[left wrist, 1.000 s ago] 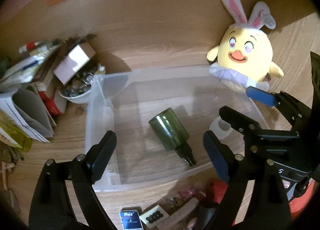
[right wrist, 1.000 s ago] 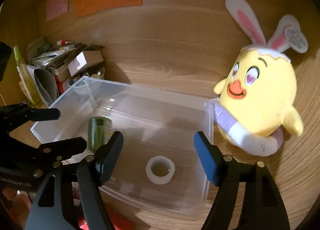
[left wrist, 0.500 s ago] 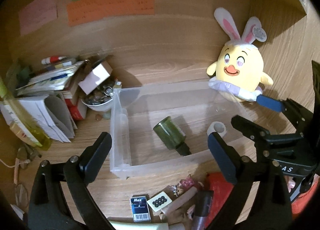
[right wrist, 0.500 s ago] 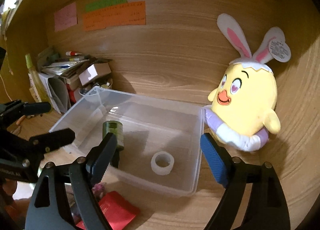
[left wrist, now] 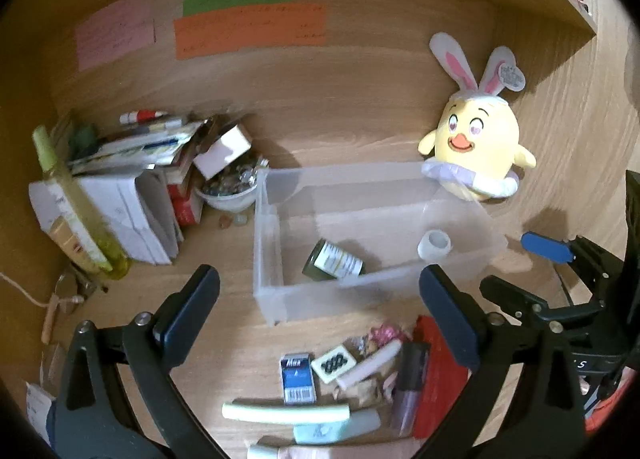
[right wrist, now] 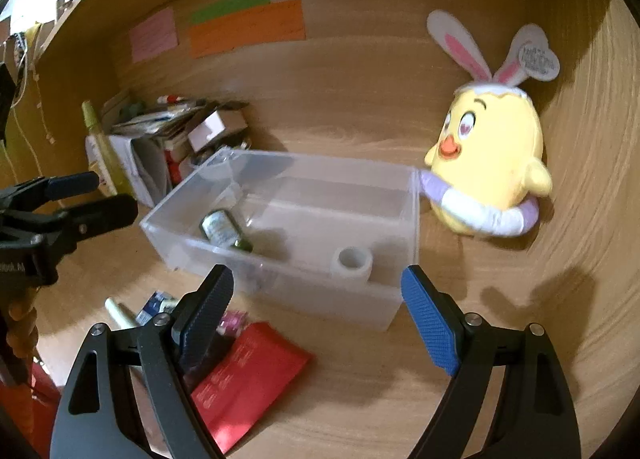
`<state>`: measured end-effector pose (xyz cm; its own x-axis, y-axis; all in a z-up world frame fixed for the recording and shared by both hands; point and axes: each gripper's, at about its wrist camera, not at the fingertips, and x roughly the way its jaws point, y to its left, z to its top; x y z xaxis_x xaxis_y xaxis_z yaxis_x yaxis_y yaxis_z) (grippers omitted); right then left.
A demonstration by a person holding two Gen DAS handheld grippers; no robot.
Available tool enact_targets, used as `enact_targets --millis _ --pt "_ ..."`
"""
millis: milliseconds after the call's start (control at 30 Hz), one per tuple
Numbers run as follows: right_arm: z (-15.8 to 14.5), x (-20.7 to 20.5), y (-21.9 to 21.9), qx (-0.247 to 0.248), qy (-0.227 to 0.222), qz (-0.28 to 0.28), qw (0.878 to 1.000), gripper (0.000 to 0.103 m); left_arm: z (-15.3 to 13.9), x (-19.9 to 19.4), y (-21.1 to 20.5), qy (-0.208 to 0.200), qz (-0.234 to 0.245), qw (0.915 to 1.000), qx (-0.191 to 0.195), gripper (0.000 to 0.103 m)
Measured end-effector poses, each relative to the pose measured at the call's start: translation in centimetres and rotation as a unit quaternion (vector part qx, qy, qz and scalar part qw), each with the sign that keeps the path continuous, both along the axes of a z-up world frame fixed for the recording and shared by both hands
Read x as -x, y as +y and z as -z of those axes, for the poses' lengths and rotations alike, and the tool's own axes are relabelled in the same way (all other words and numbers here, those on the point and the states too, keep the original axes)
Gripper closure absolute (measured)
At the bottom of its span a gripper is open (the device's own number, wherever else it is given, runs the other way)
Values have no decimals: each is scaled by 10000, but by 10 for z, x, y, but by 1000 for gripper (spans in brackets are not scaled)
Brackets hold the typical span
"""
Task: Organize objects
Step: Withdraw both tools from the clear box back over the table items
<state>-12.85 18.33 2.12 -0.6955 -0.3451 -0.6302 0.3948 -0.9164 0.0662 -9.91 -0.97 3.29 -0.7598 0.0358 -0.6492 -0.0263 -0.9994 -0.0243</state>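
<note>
Left wrist view: left gripper (left wrist: 318, 301) jaws opening, nothing between. Clear plastic rectangular bin (left wrist: 267, 247) on wooden desk (left wrist: 224, 323); dark green glass bottle (left wrist: 334, 265) lying inside at left, white tape roll (left wrist: 434, 245) at right. Right gripper (right wrist: 318, 309) spread wide, empty, near bin's near wall.

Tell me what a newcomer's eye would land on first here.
First the yellow plush chick with bunny ears, propped against the back wall by the right end of the clear bin. Next the bin itself, mid-desk, holding a green bottle on its side and a tape roll. Then the red packet among clutter in front of it.
</note>
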Motion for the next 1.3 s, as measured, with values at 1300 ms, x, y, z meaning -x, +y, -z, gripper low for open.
enact_targets --millis 1300 --pt "71 -24 -50 -720 -944 72 9929 19 117 -92 -59 -1004 -360 9940 -225 2"
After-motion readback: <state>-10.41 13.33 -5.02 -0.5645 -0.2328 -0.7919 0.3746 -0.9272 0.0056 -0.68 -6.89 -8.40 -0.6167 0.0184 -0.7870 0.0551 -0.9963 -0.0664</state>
